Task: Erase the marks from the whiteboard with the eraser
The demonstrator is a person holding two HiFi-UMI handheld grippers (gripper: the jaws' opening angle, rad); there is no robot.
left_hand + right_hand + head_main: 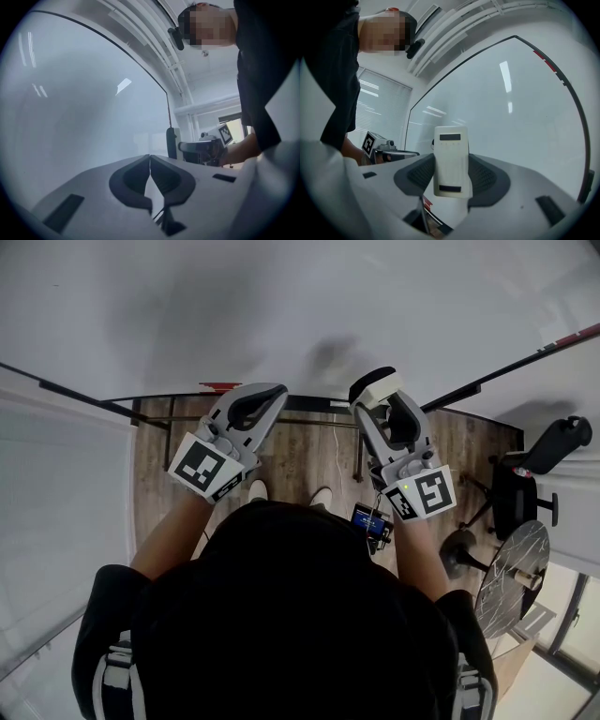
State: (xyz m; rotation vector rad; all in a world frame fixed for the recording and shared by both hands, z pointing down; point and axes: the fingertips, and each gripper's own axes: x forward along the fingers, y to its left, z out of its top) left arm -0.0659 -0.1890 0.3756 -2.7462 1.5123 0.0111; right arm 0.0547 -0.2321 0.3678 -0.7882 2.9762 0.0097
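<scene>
1. The right gripper (451, 158) is clamped on a white whiteboard eraser (451, 145). Its dark ribbed pads (423, 172) press against the eraser's two long sides, and the eraser stands up past the jaw tips.
2. In the head view the eraser (375, 386) has its black felt face turned toward the whiteboard (187, 306), close to the board's lower edge. Whether the felt touches the board cannot be told.
3. The left gripper (150, 158) has its jaws closed tip to tip with nothing between them. It is held beside the right gripper and pointed at the board.
4. Faint grey smudging shows on the whiteboard just beyond the eraser.
5. A wood floor (300, 451) lies under both grippers, and an office chair (525, 479) stands at the right.
</scene>
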